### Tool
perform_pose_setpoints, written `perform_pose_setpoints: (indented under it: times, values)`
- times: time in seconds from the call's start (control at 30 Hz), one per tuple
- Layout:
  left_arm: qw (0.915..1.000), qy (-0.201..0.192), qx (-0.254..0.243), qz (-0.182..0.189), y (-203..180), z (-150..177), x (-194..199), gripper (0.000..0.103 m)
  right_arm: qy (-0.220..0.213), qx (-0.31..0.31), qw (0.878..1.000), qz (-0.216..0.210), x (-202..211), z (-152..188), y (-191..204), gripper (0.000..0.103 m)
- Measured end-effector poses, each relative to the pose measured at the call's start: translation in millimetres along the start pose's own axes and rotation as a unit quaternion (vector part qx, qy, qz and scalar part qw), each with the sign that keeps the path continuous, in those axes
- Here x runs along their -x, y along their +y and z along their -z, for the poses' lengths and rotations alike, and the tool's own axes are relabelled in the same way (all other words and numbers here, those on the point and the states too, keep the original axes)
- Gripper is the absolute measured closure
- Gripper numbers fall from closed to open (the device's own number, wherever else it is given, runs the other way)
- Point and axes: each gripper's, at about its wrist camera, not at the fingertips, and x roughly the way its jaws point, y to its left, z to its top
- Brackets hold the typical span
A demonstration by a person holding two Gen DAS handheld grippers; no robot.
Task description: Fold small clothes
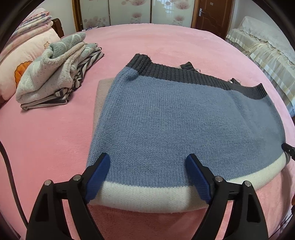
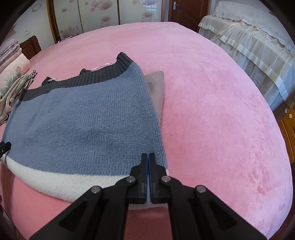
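Left tongs [image 1: 147, 166]: mine, nearest the lens, jaws spread wide. The blue pads sit over the near edge of the sweater [image 1: 184, 120] with the knit between them, and I see no squeeze on it.
Right tongs [image 2: 148, 157]: jaws pressed together over the sweater's near right corner. I can't tell whether any knit is caught between the pads.
Sweater: folded flat on the pink bed cover [image 1: 55, 138], white band [image 2: 46, 177] nearest me, blue body in the middle, dark grey ribbed hem [image 1: 175, 73] at the far edge.
Beige layer [image 2: 156, 86]: peeks out from under the blue knit, touching it along one side.
Pile of clothes [image 1: 55, 73]: farther off on the bed, a grey and cream fleece piece on top of striped fabric, well apart from the sweater.
Left view only: the whole pile and a pink pillow [image 1: 27, 55] behind it.
Right view only: a broad bare stretch of bed cover to the sweater's right, and a cream lace-covered piece of furniture [image 2: 248, 46] beyond the bed.
Far wall: flowered wardrobe panels [image 1: 129, 11] and a brown door [image 1: 212, 14].
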Motion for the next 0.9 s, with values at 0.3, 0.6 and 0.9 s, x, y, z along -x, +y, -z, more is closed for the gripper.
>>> perform_pose_setpoints:
  times: [0.3, 0.6, 0.9]
  values:
    - [0.9979, -0.002, 0.052, 0.038, 12, -10, 27, 0.019, 0.006, 0.013, 1.0, 0.013, 19, -7, 11, 0.091]
    - [0.9954, -0.048, 0.05, 0.066, 14, -10, 86, 0.019, -0.047, 0.025, 0.998, -0.026, 80, -11, 39, 0.081]
    - [0.996, -0.059, 0.06, 0.028, 29, -6, 124, 0.017, -0.104, 0.052, 0.99, -0.081, 125, -25, 87, 0.081]
